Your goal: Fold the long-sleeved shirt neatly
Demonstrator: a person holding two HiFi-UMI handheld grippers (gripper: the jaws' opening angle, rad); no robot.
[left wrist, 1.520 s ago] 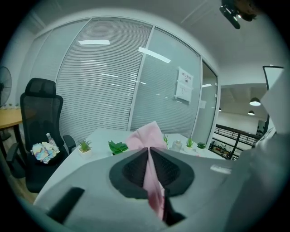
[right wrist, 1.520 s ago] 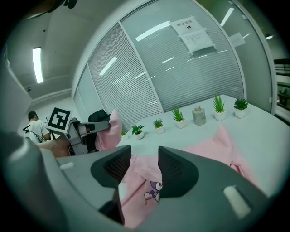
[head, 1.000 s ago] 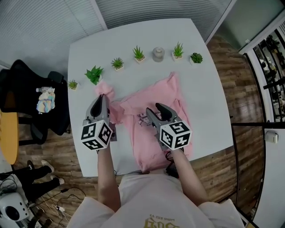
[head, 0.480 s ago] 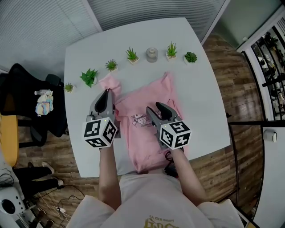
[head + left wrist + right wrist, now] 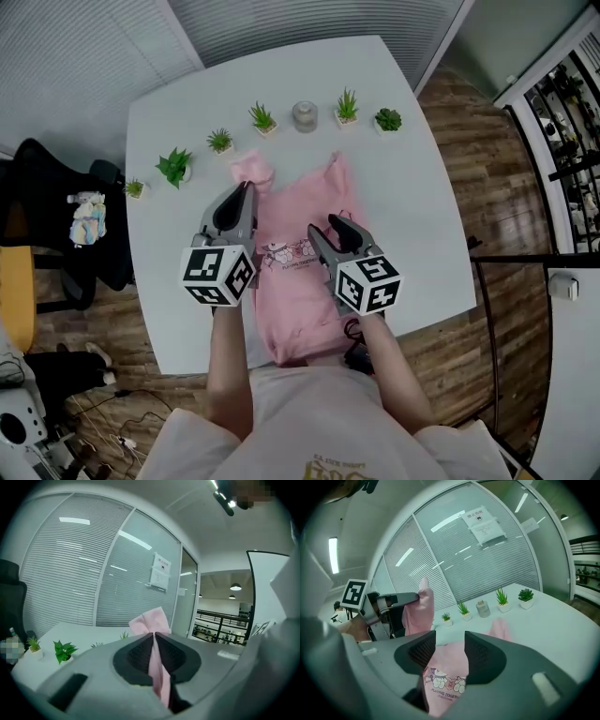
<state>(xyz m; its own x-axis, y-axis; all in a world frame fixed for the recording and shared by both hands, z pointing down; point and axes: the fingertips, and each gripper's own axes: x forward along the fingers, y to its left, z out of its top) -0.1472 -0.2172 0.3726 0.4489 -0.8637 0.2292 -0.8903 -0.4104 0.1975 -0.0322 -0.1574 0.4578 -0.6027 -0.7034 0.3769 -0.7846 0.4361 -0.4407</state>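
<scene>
The pink long-sleeved shirt (image 5: 305,211) is lying on the white bench (image 5: 178,112), with a row of small potted plants (image 5: 262,117) at its 12 o'clock side. The left gripper (image 5: 246,190) is holding the sleeve (image 5: 251,169) up at the shirt's 11 o'clock corner, its jaws clamping tight on the cloth. The right gripper (image 5: 339,225), at the left one's 3 o'clock, is hovering over the printed chest, its jaws standing wide apart and gripping nothing.
</scene>
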